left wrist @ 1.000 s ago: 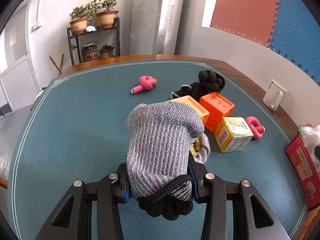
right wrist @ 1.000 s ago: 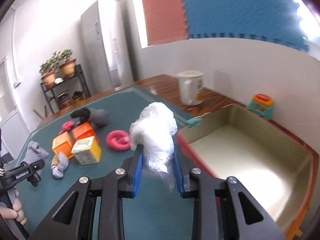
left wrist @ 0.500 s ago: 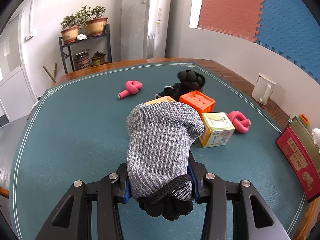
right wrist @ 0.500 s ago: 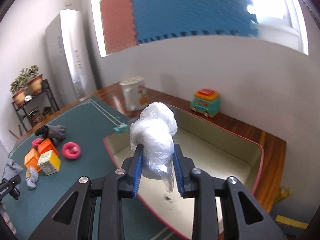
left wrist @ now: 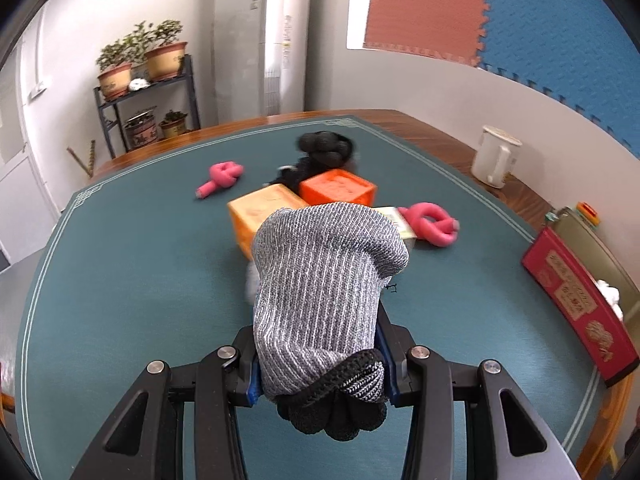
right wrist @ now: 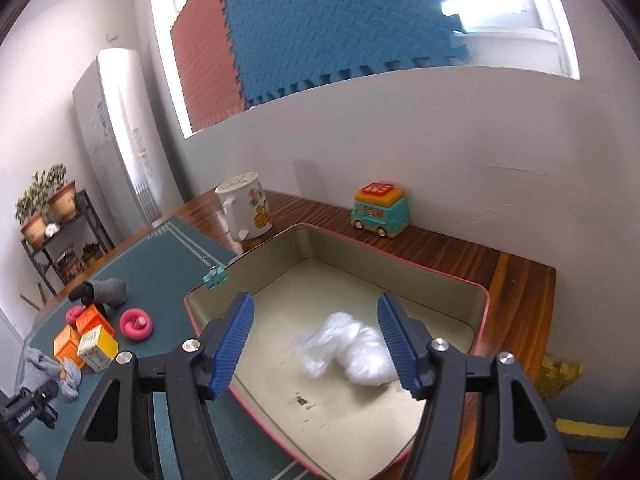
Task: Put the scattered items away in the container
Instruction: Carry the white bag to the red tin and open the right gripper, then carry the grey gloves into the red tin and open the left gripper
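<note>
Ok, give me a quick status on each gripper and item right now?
Left hand-held gripper: shut on the grey glove, above the mat.
Right hand-held gripper: open, above the red tin.
Plastic bag: lying inside the tin.
Orange blocks, yellow box, pink rings: still out on the green mat.

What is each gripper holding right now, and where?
Left gripper clamps the grey glove near its black cuff; right gripper is open, holding nothing.
</note>
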A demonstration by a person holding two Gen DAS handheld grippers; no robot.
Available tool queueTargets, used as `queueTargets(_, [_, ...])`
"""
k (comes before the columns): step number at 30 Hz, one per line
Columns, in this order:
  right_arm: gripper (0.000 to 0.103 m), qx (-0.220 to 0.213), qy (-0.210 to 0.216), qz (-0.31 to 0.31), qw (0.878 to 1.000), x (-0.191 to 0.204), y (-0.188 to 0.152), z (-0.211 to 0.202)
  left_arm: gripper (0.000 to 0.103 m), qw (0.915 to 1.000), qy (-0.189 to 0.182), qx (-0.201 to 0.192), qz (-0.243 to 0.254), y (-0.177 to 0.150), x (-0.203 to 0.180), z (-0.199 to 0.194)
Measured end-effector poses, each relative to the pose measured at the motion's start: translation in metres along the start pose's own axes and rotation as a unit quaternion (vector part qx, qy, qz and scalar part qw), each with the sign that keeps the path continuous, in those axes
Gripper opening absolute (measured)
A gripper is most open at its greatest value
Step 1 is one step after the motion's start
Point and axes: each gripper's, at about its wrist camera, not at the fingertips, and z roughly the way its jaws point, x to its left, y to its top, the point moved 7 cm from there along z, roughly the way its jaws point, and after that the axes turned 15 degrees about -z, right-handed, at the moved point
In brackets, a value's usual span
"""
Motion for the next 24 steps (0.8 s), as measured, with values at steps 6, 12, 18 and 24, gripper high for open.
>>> queueTargets(6, [0.068,-0.007,-0.006,0.009,1.000,-0.021,-0.006,-0.001,0.045,0.9987,-0.036,0.008,0.037,-0.009,-0.062,-0.005])
queueTargets(12, [0.068,-0.028,-0.020,0.002,0.999,-0.044,-0.004,-0.008,0.045,0.9936,-0.075,0.019,0.082,-0.018,-0.141,-0.002])
queueTargets(18, [0.072,-0.020,-0.033,0.002,0.999,-0.066,-0.008,-0.004,0.045,0.9839,-0.119,0.031,0.130,-0.033,-0.222,-0.001])
queueTargets(24, [0.072,-0.003,-0.072,-0.004,0.997,-0.084,-0.009,-0.001,0.045,0.9750,-0.146,0.036,0.164,-0.044,-0.278,0.002])
